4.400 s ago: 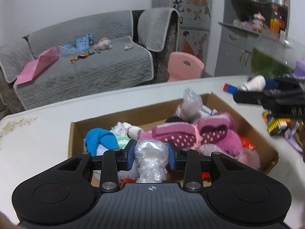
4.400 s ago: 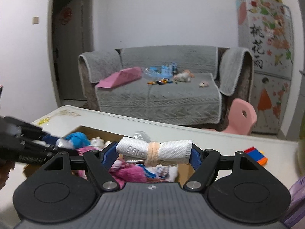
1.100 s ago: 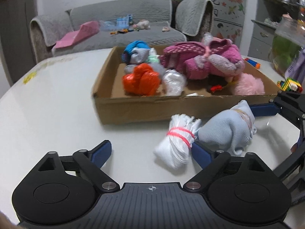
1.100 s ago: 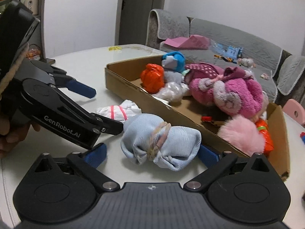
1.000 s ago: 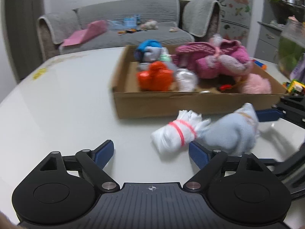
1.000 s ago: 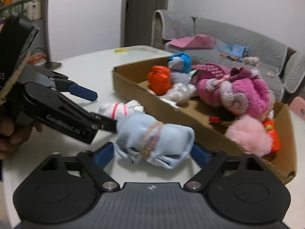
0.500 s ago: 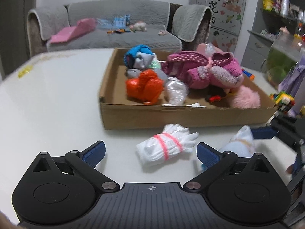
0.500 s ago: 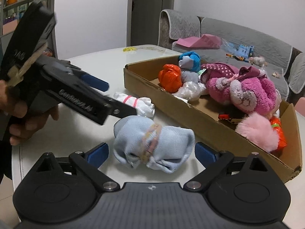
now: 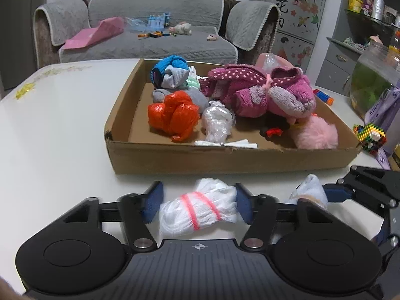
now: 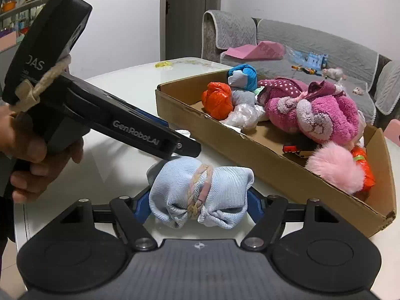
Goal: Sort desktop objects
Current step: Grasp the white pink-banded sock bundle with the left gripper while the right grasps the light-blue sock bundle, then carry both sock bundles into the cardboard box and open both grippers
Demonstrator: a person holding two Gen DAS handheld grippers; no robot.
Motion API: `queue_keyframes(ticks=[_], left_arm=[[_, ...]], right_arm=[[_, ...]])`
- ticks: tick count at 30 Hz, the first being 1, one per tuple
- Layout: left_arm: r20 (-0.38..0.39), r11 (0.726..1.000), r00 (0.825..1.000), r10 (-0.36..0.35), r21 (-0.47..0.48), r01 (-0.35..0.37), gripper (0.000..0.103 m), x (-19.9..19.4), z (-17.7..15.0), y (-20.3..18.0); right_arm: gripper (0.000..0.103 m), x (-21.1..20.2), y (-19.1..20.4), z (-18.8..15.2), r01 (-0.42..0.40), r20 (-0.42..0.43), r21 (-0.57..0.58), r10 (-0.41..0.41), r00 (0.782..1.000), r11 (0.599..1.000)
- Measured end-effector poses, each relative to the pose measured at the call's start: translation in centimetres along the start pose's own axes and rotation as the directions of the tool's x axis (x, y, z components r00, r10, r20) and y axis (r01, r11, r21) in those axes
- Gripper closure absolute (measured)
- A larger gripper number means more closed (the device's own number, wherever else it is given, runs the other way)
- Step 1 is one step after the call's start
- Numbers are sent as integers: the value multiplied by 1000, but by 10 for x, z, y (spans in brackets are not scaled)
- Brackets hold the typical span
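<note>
While both tools sit low over the glossy white table [image 9: 57, 135], each has its blue pads either side of a rolled bundle in front of the shallow brown cardboard box [image 9: 225, 158].

Left gripper [image 9: 197, 203]: jaws have just been closing. The white rolled cloth bundle tied with two pink elastic bands [image 9: 200, 207] lies crosswise between them; the right pad touches its frilled end and the left pad meets its rounded end, so I read it as clasped. The bundle rests on the table, just beside the box's near wall.

Right gripper [image 10: 200, 203]: jaws have also just been closing. The pale blue rolled sock bundle bound with a braided pink-and-cream band [image 10: 200, 192] fills the gap, both pads pressed on its ends; gripped. It sits on the table near the box's long side, touching nothing else that I can see.

In the right wrist view a hand [image 10: 37, 155] wraps the left tool's black handle, whose finger reaches over the blue bundle's far-left corner.

Box contents: crumpled orange plastic bag [image 9: 172, 117], clear plastic wad [image 9: 218, 121], blue-and-grey sock ball [image 9: 170, 73], magenta fleece garment with pink dots [image 9: 262, 92], pink fluffy pom-pom [image 9: 316, 133].
</note>
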State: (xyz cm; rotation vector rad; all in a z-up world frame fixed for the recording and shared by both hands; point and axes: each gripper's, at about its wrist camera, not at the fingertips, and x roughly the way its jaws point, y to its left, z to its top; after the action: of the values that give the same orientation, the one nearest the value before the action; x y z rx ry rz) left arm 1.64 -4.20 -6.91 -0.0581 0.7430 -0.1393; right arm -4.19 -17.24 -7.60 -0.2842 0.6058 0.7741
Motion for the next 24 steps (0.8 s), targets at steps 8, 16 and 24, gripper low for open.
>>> queue_keyframes(ticks=[8, 16, 24], left_arm=[[-15, 999, 1000, 0, -32, -1, 50, -20, -10, 13], [36, 1000, 999, 2, -16, -2, 51, -58, -12, 15], [91, 999, 995, 39, 16, -40, 51, -98, -2, 25]], right_arm=[[34, -12, -4, -6, 5, 11, 23, -5, 1000, 1000], [34, -35, -14, -10, 27, 58, 74, -31, 998, 997], [34, -54, -26, -12, 56, 102, 128, -70, 992, 990]])
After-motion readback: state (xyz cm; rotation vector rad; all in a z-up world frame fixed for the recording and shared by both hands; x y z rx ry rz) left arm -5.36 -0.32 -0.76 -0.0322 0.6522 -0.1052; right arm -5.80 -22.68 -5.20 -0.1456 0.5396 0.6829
